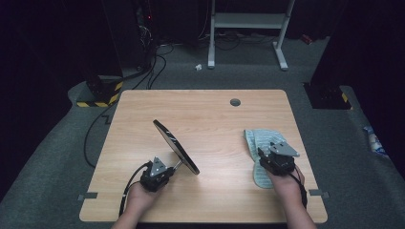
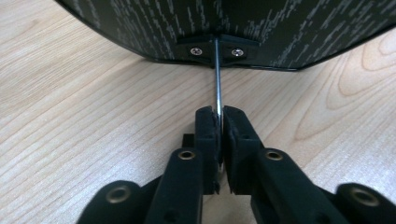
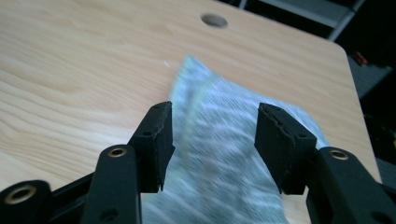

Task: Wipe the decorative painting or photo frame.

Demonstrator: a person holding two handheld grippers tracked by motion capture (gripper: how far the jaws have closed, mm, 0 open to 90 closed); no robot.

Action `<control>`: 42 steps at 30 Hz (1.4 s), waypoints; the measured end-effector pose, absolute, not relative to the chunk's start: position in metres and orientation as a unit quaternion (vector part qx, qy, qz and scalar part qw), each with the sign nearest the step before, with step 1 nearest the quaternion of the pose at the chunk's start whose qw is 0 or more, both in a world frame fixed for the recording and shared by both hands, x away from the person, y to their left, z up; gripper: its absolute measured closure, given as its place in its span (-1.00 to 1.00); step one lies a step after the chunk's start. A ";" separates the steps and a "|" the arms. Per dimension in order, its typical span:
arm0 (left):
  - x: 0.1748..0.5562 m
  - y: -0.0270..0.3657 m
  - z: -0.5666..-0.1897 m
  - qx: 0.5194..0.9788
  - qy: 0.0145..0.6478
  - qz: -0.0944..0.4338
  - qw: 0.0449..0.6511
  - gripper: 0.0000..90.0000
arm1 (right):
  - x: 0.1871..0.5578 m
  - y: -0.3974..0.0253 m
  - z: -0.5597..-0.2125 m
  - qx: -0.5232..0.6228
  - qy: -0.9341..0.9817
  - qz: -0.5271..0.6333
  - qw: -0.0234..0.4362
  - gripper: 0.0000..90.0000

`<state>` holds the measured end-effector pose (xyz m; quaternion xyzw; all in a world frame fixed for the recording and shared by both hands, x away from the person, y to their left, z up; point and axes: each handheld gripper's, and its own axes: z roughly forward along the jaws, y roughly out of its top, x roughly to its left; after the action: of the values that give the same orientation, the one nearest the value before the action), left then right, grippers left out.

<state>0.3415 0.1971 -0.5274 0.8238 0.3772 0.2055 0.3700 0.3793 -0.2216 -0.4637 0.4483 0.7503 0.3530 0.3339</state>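
A black round disc (image 1: 175, 145) stands tilted on edge at the table's left middle. A thin metal rod (image 2: 217, 79) runs from a two-screw bracket on the disc's patterned back (image 2: 233, 23). My left gripper (image 1: 173, 171) is shut on that rod, its jaws pinching it (image 2: 219, 123) just below the disc. A pale green-grey cloth (image 1: 260, 138) lies flat at the right. My right gripper (image 1: 263, 154) hovers over the cloth's middle. In the right gripper view it is open (image 3: 212, 140), with the cloth (image 3: 219, 107) between and beneath the jaws, blurred.
The wooden table (image 1: 205, 109) has a round cable hole (image 1: 235, 102) near its far edge, which also appears in the right gripper view (image 3: 214, 20). Beyond the table, a white frame (image 1: 248, 21), floor cables and a black-yellow striped base (image 1: 102, 93) stand on grey carpet.
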 end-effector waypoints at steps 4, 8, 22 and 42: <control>0.343 0.199 -0.527 0.821 0.386 0.199 0.372 0.77 | 0.369 -0.202 -0.454 0.428 0.753 0.386 0.318 0.02; 0.343 0.200 -0.527 0.818 0.389 0.201 0.373 0.68 | 0.359 -0.181 -0.453 0.409 0.759 0.408 0.300 0.03; 0.341 0.202 -0.527 0.808 0.412 0.215 0.362 0.66 | 0.313 -0.098 -0.479 0.316 0.805 0.453 0.216 0.16; 0.330 0.225 -0.524 0.774 0.456 0.232 0.374 0.57 | 0.299 -0.030 -0.493 0.233 0.830 0.477 0.170 0.26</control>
<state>0.3301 0.2251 -0.5237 0.7738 0.4556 0.2324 0.3738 0.2994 -0.0298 -0.4931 0.2326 0.8302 0.4773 0.1699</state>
